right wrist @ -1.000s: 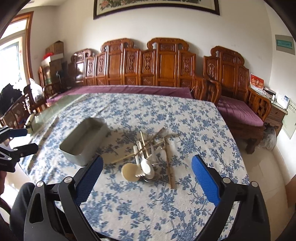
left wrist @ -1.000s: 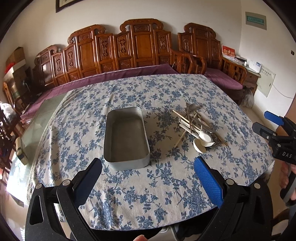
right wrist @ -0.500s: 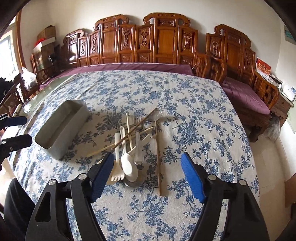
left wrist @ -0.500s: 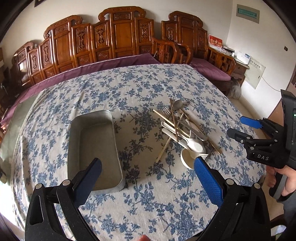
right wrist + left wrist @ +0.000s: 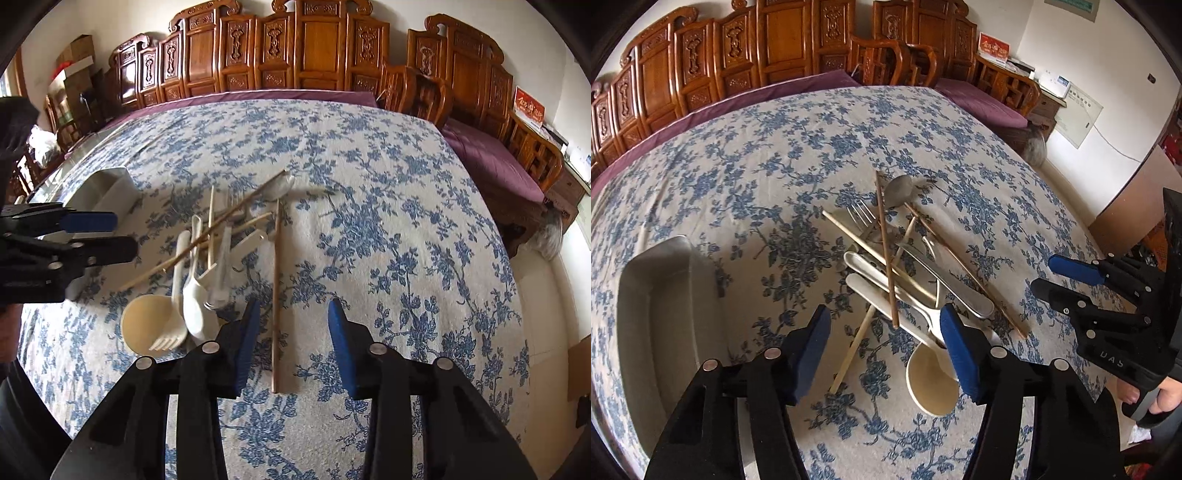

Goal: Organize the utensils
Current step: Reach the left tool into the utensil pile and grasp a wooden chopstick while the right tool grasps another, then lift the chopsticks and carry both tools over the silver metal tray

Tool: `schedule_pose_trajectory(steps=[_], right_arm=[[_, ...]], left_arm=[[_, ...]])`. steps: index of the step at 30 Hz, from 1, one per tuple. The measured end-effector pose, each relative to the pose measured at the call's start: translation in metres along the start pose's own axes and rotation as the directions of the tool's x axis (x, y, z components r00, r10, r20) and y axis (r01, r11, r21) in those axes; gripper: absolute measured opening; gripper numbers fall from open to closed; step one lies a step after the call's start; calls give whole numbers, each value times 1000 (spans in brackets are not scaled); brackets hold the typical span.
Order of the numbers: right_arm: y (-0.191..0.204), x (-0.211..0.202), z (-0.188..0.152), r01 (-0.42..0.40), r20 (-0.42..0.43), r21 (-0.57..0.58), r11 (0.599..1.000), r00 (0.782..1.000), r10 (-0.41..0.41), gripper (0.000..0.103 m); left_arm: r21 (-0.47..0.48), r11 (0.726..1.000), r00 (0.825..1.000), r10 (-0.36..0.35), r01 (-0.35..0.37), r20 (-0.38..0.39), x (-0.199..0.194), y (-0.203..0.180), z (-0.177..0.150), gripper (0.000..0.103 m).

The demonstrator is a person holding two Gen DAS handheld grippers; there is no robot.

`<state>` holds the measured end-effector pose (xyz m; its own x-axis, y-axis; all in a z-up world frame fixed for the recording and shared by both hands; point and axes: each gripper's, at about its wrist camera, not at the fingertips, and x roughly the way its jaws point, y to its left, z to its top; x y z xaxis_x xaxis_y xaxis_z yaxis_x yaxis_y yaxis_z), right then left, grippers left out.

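A pile of utensils (image 5: 901, 266) lies on the blue-flowered tablecloth: wooden chopsticks, white plastic spoons and a fork, a metal fork and a metal spoon. A metal tray (image 5: 665, 317) sits to its left, empty. My left gripper (image 5: 882, 347) is open, low over the near end of the pile, with chopstick ends between its fingers. My right gripper (image 5: 291, 332) is open, straddling the near end of a single brown chopstick (image 5: 276, 291) at the pile's right side. The pile (image 5: 199, 258) and the tray (image 5: 107, 192) also show in the right wrist view.
The tablecloth (image 5: 775, 155) covers a large table. Carved wooden chairs (image 5: 314, 48) and a purple-cushioned bench (image 5: 491, 158) stand behind and to the right. The right gripper shows in the left wrist view (image 5: 1067, 277), the left in the right wrist view (image 5: 110, 236).
Both grippers have moved forward and down toward the pile, and both have narrowed their opening. The left swung right, away from the tray.
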<state>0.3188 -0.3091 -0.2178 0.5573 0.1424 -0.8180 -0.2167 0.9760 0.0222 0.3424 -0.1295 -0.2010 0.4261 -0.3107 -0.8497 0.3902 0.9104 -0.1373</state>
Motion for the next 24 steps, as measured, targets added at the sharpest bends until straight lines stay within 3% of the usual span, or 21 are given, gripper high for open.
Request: schedule_pose_trajectory(steps=[7,13,16,24], right_arm=[[-6,16,-1,-17,-26,10,1000,999,18,34],[-4,31,0,-35,-47,19,999,998,36,33],[-1,37,1,-43,-56,20,999,997,44,32],[1,59,3,-53,-94,19,998,994,54,25]], left_arm=[[-26,999,998,-21,19,-63,41,-2,11,25],[-33,999,996,-15,12,-84,57,0,14,10],[-36,999,996,-21,18,-84,58,2,14,5],[-50,999,999,-20,18,-42,31,8,7,4]])
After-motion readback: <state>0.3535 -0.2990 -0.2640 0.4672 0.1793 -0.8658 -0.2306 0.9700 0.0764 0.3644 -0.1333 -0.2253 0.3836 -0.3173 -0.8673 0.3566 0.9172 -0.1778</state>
